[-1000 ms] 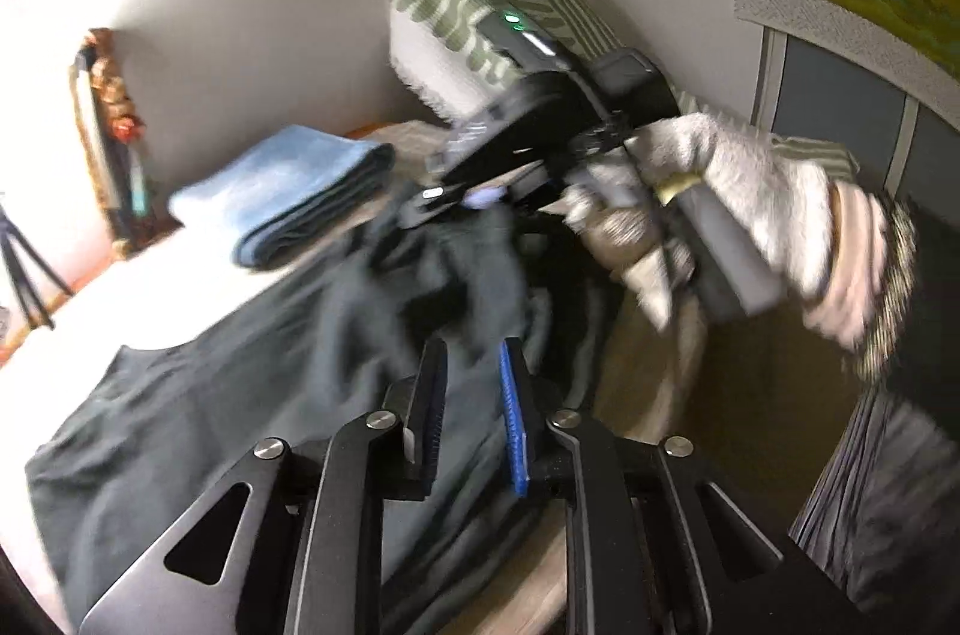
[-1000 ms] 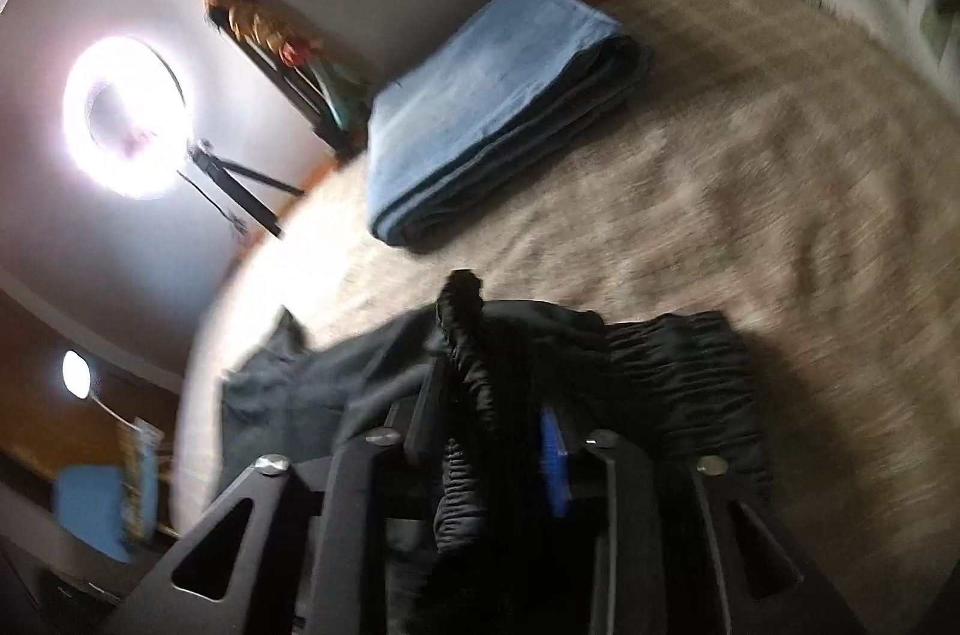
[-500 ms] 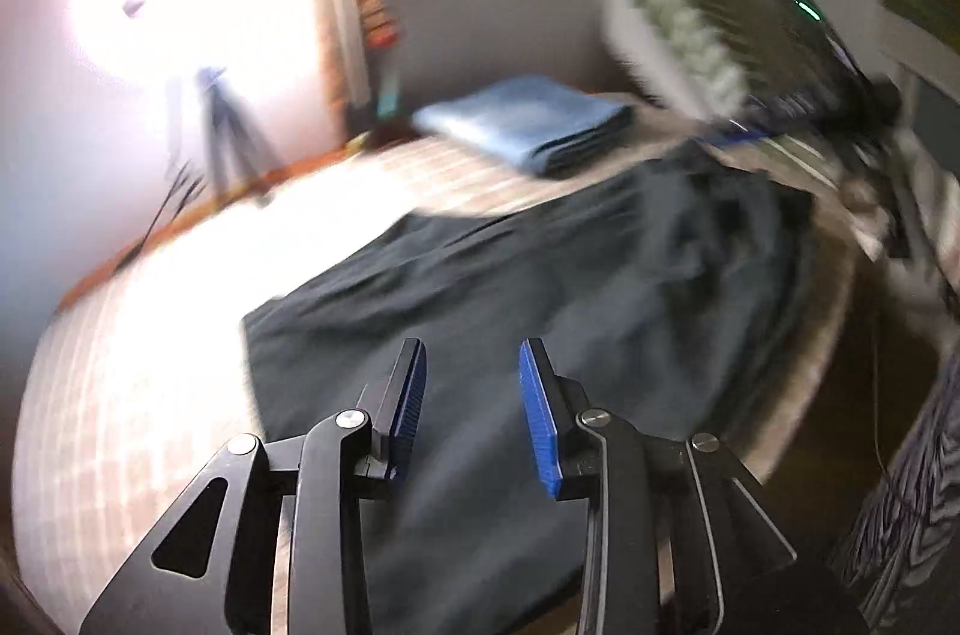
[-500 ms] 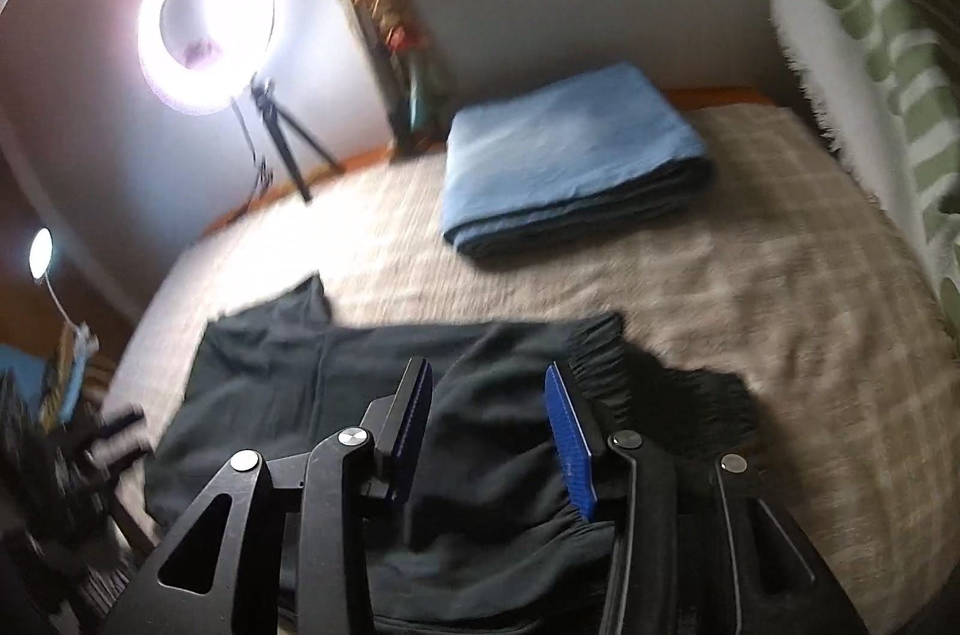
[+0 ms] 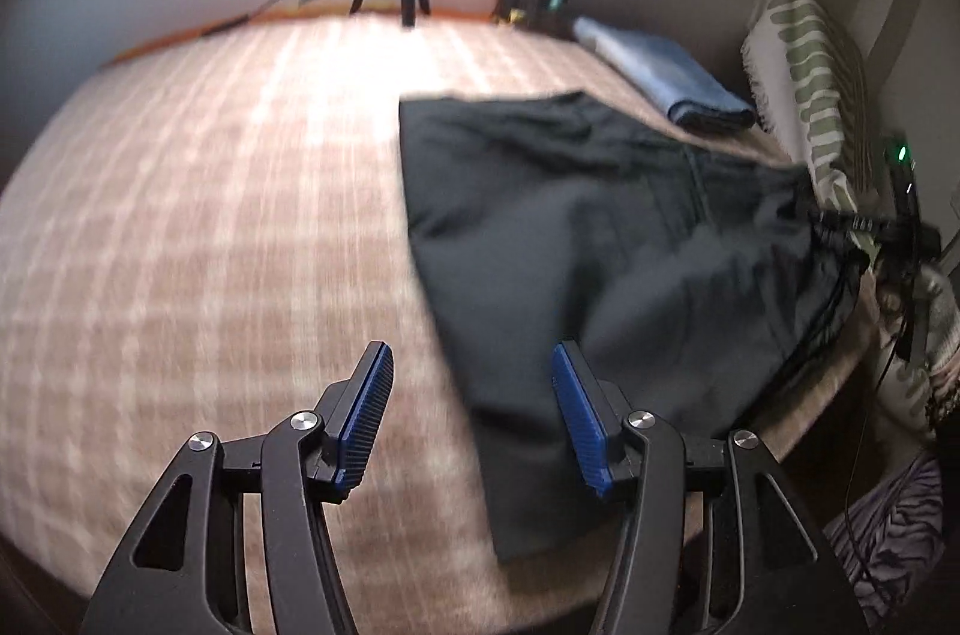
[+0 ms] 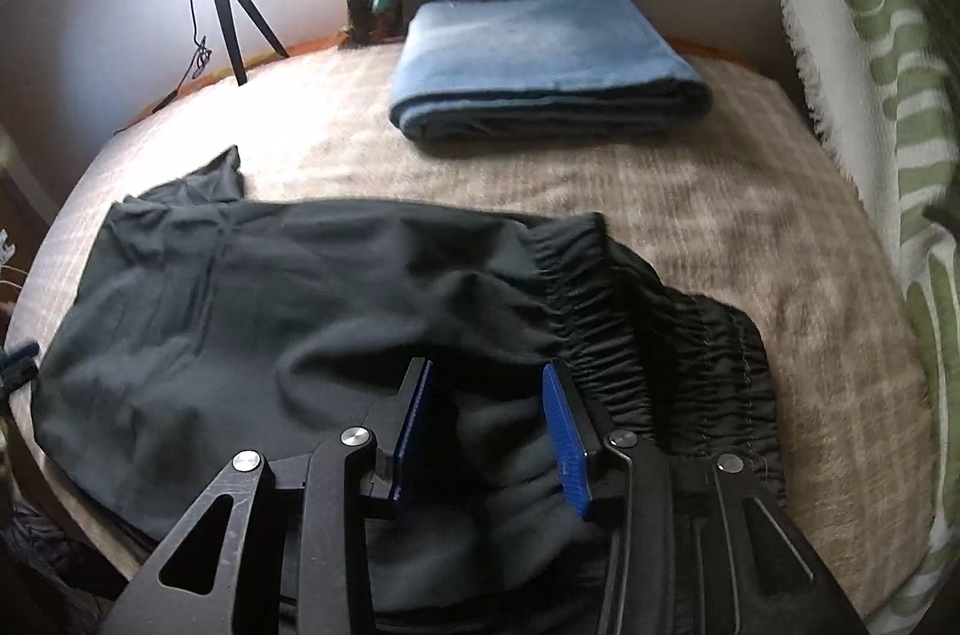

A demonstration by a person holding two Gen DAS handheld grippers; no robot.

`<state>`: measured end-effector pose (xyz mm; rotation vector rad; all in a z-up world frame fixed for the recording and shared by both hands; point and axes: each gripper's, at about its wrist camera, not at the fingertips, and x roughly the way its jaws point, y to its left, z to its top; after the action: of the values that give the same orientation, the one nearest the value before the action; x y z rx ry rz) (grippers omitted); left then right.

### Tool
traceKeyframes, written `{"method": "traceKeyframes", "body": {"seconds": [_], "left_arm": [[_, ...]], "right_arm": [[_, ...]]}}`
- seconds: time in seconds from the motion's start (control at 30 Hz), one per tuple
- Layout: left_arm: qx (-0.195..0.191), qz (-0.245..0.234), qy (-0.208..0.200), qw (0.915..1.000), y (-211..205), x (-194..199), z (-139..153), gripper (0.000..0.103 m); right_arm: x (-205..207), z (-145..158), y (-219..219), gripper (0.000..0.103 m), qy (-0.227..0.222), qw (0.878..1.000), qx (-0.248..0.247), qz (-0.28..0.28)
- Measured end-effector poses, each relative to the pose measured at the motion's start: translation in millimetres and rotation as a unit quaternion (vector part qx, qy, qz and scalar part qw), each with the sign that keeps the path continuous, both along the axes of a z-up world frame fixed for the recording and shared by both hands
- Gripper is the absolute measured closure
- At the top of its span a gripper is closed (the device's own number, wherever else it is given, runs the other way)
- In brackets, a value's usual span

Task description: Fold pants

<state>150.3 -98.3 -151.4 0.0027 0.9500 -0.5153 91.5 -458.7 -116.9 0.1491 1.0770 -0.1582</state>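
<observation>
The dark pants (image 5: 600,239) lie spread on the plaid bedcover (image 5: 210,227), long axis running from lower centre of the left wrist view up toward its right edge, where the waistband (image 6: 648,323) sits. The left gripper (image 5: 468,395) hovers over the leg end, jaws opening, its right pad above the cloth's edge, nothing pinched. The right gripper (image 6: 486,413) stands parted over the fabric beside the gathered waistband, gripping nothing. Each hand seems nearer its own end. A folded blue towel (image 6: 540,59) lies beyond.
</observation>
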Motion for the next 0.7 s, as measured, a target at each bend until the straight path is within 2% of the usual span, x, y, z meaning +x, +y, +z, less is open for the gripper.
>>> {"method": "traceKeyframes", "body": {"seconds": [0.13, 0.23, 0.3, 0.37, 0.53, 0.7], "left_arm": [[-0.031, 0.005, 0.037, 0.9988, 7.2, -6.1, -11.2, 0.054], [-0.055, 0.004, 0.049, 0.9973, 11.4, -9.7, -11.1, 0.070], [-0.071, 0.000, 0.059, 0.9958, 11.7, -10.1, -11.2, 0.080], [-0.080, -0.004, 0.060, 0.9950, 10.8, -11.5, -10.9, 0.084], [-0.081, -0.012, 0.056, 0.9950, 8.0, -11.9, -9.6, 0.084], [-0.090, -0.009, 0.066, 0.9937, 10.8, -10.9, -13.7, 0.084]], "right_arm": [[9.2, 31.7, 25.8, 0.063, -0.048, 0.999, 0.011, 0.021], [22.7, 50.3, 50.0, 0.055, -0.081, 0.994, 0.049, 0.049], [38.1, 56.9, 71.0, 0.053, -0.091, 0.990, 0.080, 0.076], [53.6, 59.1, 92.5, 0.053, -0.094, 0.985, 0.101, 0.100], [96.1, 58.1, 156.4, 0.052, -0.090, 0.972, 0.132, 0.170], [141.7, 35.9, 212.0, 0.050, -0.067, 0.963, 0.156, 0.207]]}}
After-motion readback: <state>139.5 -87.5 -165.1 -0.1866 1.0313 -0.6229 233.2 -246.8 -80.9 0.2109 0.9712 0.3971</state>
